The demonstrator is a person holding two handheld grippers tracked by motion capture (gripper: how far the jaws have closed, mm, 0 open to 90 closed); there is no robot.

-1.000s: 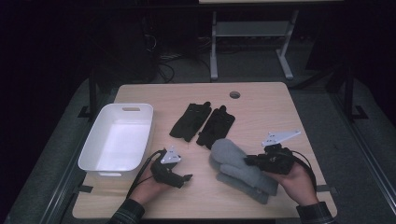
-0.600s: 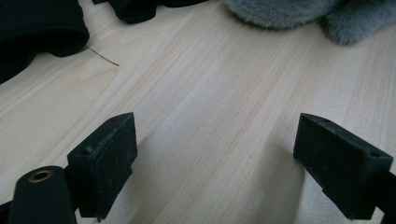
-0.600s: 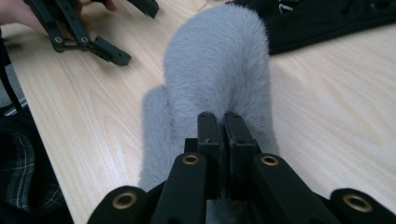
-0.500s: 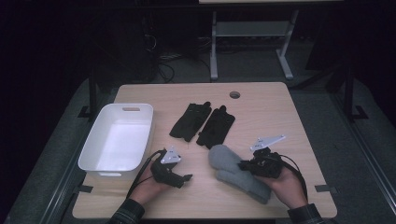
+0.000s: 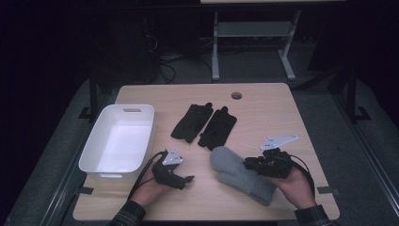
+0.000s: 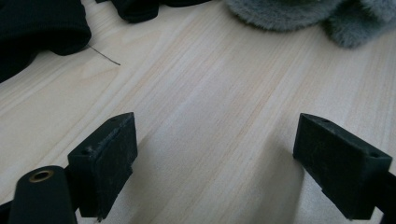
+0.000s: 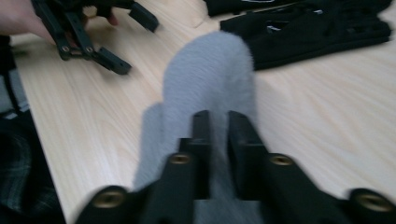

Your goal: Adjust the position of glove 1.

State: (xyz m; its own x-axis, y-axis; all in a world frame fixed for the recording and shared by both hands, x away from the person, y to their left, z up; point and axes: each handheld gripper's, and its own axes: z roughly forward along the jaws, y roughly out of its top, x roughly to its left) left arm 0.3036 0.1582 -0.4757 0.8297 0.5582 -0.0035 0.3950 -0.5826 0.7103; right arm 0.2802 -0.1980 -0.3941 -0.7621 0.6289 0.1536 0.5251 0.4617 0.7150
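My right gripper [image 5: 248, 164] is clamped on the grey fleece mitten [image 5: 235, 170] at the counter's [image 5: 263, 101] 5 o'clock; left gripper [image 5: 184, 180] gapes idle. White bin [image 5: 96, 153] at 9 o'clock holds nothing; black gloves [image 5: 205, 124] unsorted.

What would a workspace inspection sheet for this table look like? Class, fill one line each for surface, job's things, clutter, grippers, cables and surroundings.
Surface: pale wooden table with a round hole near its far edge.
Job's things: grey mitten pinched in the right gripper; a second grey one seems to lie under it.
Clutter: two black gloves side by side at mid-table; white bin at the left, nothing seen inside.
Grippers: right shut on the mitten; left gripper open, resting on bare wood.
Cables: one trails from each gripper toward the person.
Surroundings: dark room, grey floor, a metal stand behind the table.
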